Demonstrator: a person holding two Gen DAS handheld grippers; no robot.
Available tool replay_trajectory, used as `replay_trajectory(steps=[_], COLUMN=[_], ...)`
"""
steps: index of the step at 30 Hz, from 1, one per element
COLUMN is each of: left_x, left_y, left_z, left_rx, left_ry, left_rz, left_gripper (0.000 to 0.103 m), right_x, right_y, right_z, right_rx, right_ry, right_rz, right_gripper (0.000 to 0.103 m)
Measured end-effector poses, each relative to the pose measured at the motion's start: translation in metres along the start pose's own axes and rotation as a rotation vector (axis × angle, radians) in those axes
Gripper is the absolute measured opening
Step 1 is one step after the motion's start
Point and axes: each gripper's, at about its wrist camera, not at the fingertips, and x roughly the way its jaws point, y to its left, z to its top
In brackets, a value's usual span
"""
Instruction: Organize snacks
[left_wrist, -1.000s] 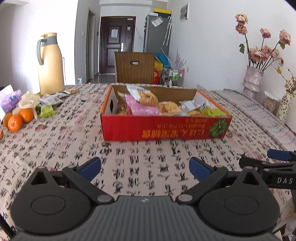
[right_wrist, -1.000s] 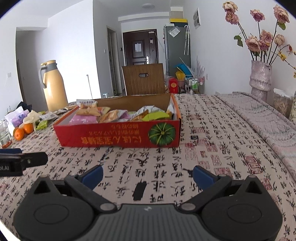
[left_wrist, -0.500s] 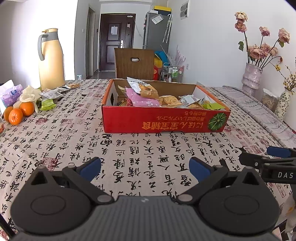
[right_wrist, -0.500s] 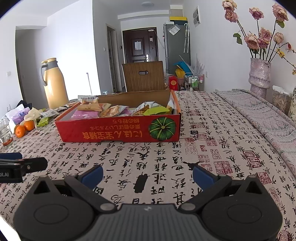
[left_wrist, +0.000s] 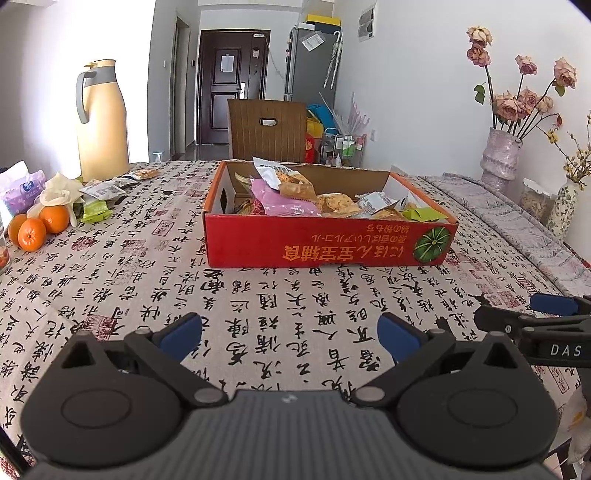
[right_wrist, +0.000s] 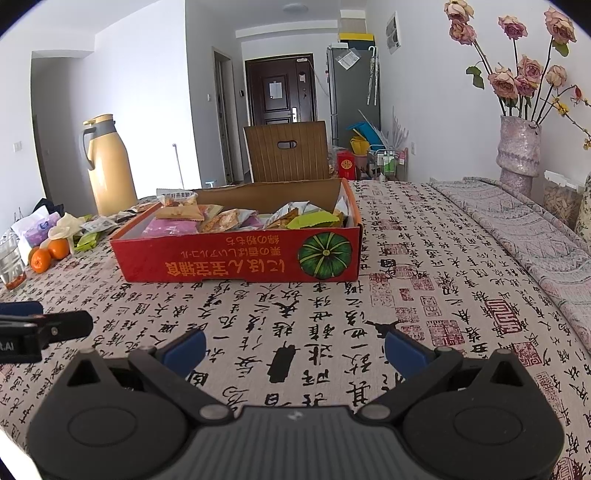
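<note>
- we find the snack packets (left_wrist: 317, 201) piled loose in the red cardboard box (left_wrist: 325, 245), which sits mid-tabletop, well ahead of both tools.
- a few more packets (left_wrist: 101, 192) lie outside the box, at the far left near the oranges (left_wrist: 38, 227) and the yellow thermos jug (left_wrist: 101, 122).
- left tongs (left_wrist: 290, 330): blue tips wide apart, holding nothing, low over the tabletop.
- right tongs (right_wrist: 293, 343): likewise apart and holding nothing, just beside the left ones.
- in our judgement the scene fits two stages alike: tools poised ahead of a reach, or drawn back with most snacks boxed. we cannot settle which.
- should the stray packets belong in the box, any reach for them would run far left, past the oranges; thin crinkly wrappers call for a low, flat pinch.
- surface: tabletop (right_wrist: 424, 295) under a calligraphy-print cloth, flat here, with a second patterned cloth along the right edge.
- room: a brown chair back (right_wrist: 288, 151) behind the box, a dark door beyond, and a vase of dried roses (right_wrist: 517, 147) at right.
</note>
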Motion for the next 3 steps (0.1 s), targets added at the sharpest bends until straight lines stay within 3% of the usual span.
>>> replay_trajectory(steps=[3], left_x=[-0.0001], left_y=[0.0000], left_z=[-0.0003], left_rx=[0.005], left_ry=[0.000], left_rz=[-0.005], left_gripper=[0.103], right_x=[0.0000], right_y=[0.0001], right_z=[0.0000], right_rx=[0.000], right_ry=[0.000], right_rz=[0.000], right_gripper=[0.103])
